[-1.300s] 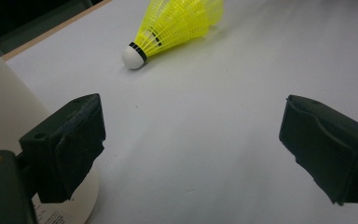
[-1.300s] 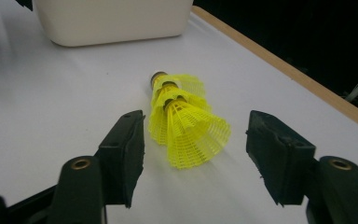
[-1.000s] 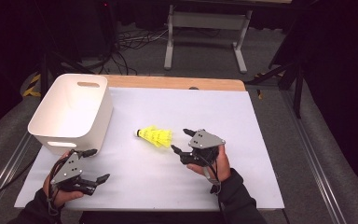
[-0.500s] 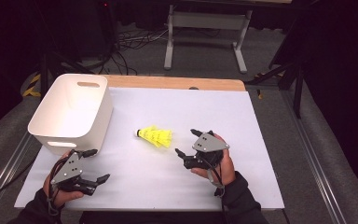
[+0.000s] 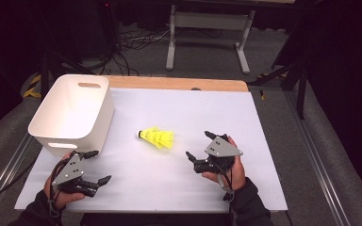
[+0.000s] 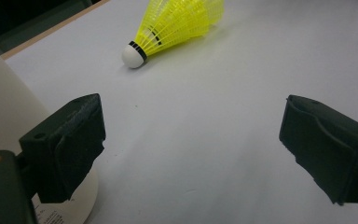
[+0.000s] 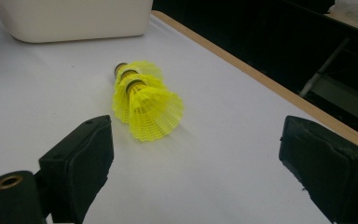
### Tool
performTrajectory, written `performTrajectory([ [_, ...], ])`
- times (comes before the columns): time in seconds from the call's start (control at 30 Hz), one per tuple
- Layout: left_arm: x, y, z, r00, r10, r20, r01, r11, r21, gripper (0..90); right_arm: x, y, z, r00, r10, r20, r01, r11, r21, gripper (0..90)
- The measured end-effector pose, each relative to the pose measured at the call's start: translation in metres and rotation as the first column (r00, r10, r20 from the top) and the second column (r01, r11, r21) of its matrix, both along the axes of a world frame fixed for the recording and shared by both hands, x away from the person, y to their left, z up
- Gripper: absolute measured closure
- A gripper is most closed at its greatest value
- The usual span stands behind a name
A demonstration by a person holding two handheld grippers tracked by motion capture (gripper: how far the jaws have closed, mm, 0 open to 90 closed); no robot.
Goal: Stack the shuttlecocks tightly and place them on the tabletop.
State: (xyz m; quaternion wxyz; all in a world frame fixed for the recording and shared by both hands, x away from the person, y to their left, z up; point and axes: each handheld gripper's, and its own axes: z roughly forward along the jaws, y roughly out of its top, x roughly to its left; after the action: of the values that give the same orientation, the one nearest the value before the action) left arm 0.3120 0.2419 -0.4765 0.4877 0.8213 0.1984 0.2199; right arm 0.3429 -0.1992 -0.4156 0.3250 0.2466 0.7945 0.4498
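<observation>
Carefully now: right hand-held gripper (image 5: 199, 145) just opened wide, empty, near mid-worktop (image 5: 264, 141) nested yellow shuttlecocks (image 5: 157, 137); could roll away if nudged off-centre.

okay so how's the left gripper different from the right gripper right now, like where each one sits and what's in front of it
The left gripper sits at the table's near left corner, beside the white bin; the right gripper sits right of centre, closer to the yellow shuttlecocks. The left gripper's view faces the stack's white cork end; the right gripper's view faces the open skirt end. The right gripper's jaws have just been opening, nothing between them. Both are open and empty, each held in one hand.
</observation>
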Motion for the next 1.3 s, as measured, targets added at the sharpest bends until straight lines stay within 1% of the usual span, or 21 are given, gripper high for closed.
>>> performTrajectory([
  [0.2, 0.0, 0.0, 0.0, 1.0, 0.002, -0.002, -0.002, 1.0, -0.002, 7.5, -0.003, -0.007, -0.004, 0.9997, -0.022, 0.008, 0.022, 0.9997, -0.011, 11.0],
  [0.23, 0.0, 0.0, 0.0, 1.0, 0.003, -0.002, -0.003, 1.0, -0.003, 7.5, -0.005, -0.01, -0.006, 0.9998, -0.02, 0.004, 0.021, 0.9997, -0.014, 11.0],
  [0.37, 0.0, 0.0, 0.0, 1.0, 0.001, -0.001, -0.001, 1.0, -0.003, 7.5, -0.008, -0.015, -0.009, 0.9997, -0.021, 0.012, 0.021, 0.9996, -0.019, 11.9],
  [0.57, 0.0, 0.0, 0.0, 1.0, 0.003, 0.0, -0.003, 1.0, -0.003, 7.5, -0.012, -0.023, -0.015, 0.9992, -0.039, 0.001, 0.039, 0.9987, -0.034, 12.0],
  [0.67, 0.0, 0.0, 0.0, 1.0, 0.003, -0.001, -0.003, 1.0, -0.002, 7.5, -0.015, -0.029, -0.018, 0.9989, -0.046, -0.005, 0.045, 0.9986, -0.026, 12.0],
  [0.73, 0.0, -0.001, 0.0, 1.0, 0.004, 0.001, -0.004, 1.0, -0.005, 7.5, -0.017, -0.032, -0.02, 0.9988, -0.049, -0.004, 0.049, 0.9983, -0.032, 12.0],
  [0.93, 0.0, 0.0, 0.0, 1.0, 0.007, 0.002, -0.007, 0.9999, -0.009, 7.5, -0.021, -0.039, -0.026, 0.9984, -0.053, -0.016, 0.053, 0.9983, -0.023, 12.0],
  [0.97, 0.0, 0.0, 0.0, 1.0, 0.006, 0.002, -0.006, 0.9999, -0.008, 7.5, -0.022, -0.041, -0.028, 0.9986, -0.049, -0.021, 0.049, 0.9988, -0.01, 12.0],
  [1.0, 0.0, 0.0, 0.0, 1.0, 0.006, 0.002, -0.006, 0.9999, -0.008, 7.5, -0.022, -0.041, -0.028, 0.9986, -0.049, -0.021, 0.049, 0.9988, -0.01, 12.0],
  [1.07, -0.001, -0.001, 0.0, 1.0, 0.01, 0.0, -0.01, 0.9999, -0.012, 7.4, -0.022, -0.045, -0.032, 0.9983, -0.044, -0.039, 0.045, 0.999, 0.008, 12.0],
  [1.13, -0.001, -0.001, 0.001, 1.0, 0.01, 0.003, -0.01, 0.9999, -0.01, 7.5, -0.022, -0.047, -0.035, 0.9979, -0.044, -0.048, 0.044, 0.999, 0.007, 12.1],
  [1.17, -0.001, -0.001, 0.001, 1.0, 0.009, 0.002, -0.009, 0.9999, -0.011, 7.4, -0.022, -0.048, -0.036, 0.9973, -0.044, -0.058, 0.045, 0.9988, 0.017, 12.2],
  [1.2, -0.001, -0.001, 0.001, 1.0, 0.01, 0.002, -0.01, 0.9999, -0.012, 7.4, -0.022, -0.047, -0.037, 0.9973, -0.043, -0.059, 0.044, 0.9989, 0.016, 12.1],
  [1.27, -0.001, -0.001, 0.001, 0.9999, 0.01, 0.003, -0.01, 0.9999, -0.012, 7.4, -0.022, -0.045, -0.038, 0.9974, -0.043, -0.057, 0.043, 0.999, -0.009, 12.1],
  [1.3, -0.001, -0.002, 0.001, 1.0, 0.008, 0.002, -0.008, 0.9999, -0.013, 7.4, -0.022, -0.044, -0.038, 0.9974, -0.039, -0.061, 0.039, 0.9992, -0.007, 12.1],
])
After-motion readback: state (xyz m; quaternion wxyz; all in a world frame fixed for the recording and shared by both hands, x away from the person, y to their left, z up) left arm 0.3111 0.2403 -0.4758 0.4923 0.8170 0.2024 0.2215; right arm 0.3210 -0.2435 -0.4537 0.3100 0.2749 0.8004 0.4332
